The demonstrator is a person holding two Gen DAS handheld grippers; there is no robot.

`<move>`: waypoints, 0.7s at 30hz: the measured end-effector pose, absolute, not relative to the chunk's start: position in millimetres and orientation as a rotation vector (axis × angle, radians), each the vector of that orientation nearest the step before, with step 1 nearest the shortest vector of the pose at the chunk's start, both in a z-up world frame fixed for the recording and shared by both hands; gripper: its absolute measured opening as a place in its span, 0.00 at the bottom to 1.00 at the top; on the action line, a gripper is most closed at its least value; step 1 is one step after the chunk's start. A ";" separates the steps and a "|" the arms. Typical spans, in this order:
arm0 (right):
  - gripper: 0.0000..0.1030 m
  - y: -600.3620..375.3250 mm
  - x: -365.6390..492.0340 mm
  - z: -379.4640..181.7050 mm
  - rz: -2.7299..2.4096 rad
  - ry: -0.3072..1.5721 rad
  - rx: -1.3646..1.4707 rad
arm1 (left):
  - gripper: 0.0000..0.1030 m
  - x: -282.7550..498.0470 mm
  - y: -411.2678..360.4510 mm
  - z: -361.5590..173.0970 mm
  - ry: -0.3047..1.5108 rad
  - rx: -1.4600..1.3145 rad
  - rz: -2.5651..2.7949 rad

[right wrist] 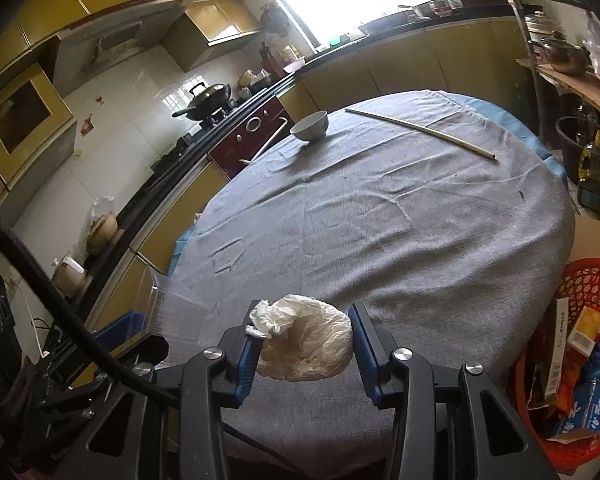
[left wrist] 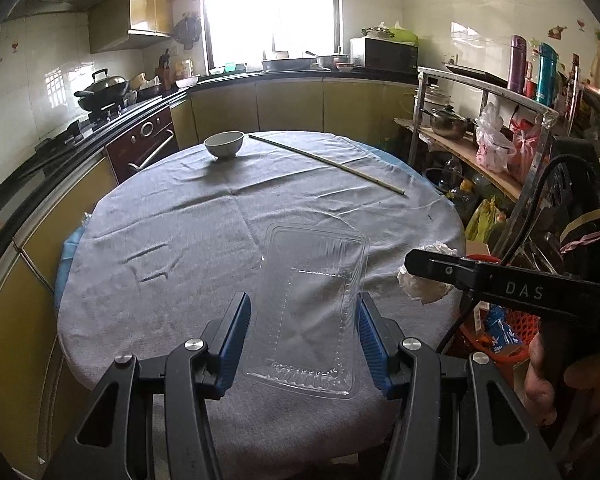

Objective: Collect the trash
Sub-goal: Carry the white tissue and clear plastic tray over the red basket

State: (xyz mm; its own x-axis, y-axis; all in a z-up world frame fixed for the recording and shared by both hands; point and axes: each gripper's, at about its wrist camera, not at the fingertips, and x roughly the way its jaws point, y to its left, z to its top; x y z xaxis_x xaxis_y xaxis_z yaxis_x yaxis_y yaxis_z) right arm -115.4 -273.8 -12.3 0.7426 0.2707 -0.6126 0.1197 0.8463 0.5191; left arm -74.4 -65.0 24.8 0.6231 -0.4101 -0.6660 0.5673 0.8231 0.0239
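Note:
In the left wrist view my left gripper (left wrist: 303,299) is shut on a clear plastic food tray (left wrist: 320,256), which its blue pads hold by the two long sides above the grey tablecloth (left wrist: 172,240). In the right wrist view my right gripper (right wrist: 305,307) is shut on a crumpled white wad (right wrist: 312,344) of paper or thin plastic, pinched between its blue pads over the table's near edge. The same white wad (left wrist: 428,292) shows at the right of the left wrist view. The clear tray (right wrist: 172,304) shows at the lower left of the right wrist view.
A red mesh basket (right wrist: 580,276) holding cartons and wrappers stands on the floor right of the table. A white bowl (left wrist: 224,145) and a long thin stick (left wrist: 324,162) lie at the table's far side. Yellow cabinets run along the left, with a cluttered metal rack (left wrist: 480,92) on the right.

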 end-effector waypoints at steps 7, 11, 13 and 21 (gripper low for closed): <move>0.45 -287.9 -127.4 -12.0 0.073 0.716 0.600 | 0.54 -81.6 -76.6 25.0 0.699 0.273 -0.578; 0.45 -299.5 -132.6 -15.2 0.059 0.704 0.632 | 0.54 -83.2 -84.9 23.3 0.705 0.290 -0.582; 0.45 -305.3 -134.6 -17.1 0.055 0.701 0.647 | 0.54 -84.2 -88.9 21.9 0.708 0.299 -0.584; 0.45 -327.3 -142.4 -27.8 0.037 0.689 0.691 | 0.54 -89.2 -105.3 15.3 0.731 0.332 -0.589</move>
State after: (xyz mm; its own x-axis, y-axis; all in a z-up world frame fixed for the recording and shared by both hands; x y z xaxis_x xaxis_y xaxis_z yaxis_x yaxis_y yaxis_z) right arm -142.4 -327.3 -27.8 0.7800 0.2515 -0.5730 0.1880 0.7791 0.5980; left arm -89.2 -105.3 15.3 0.5942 -0.3846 -0.7064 0.6082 0.7896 0.0818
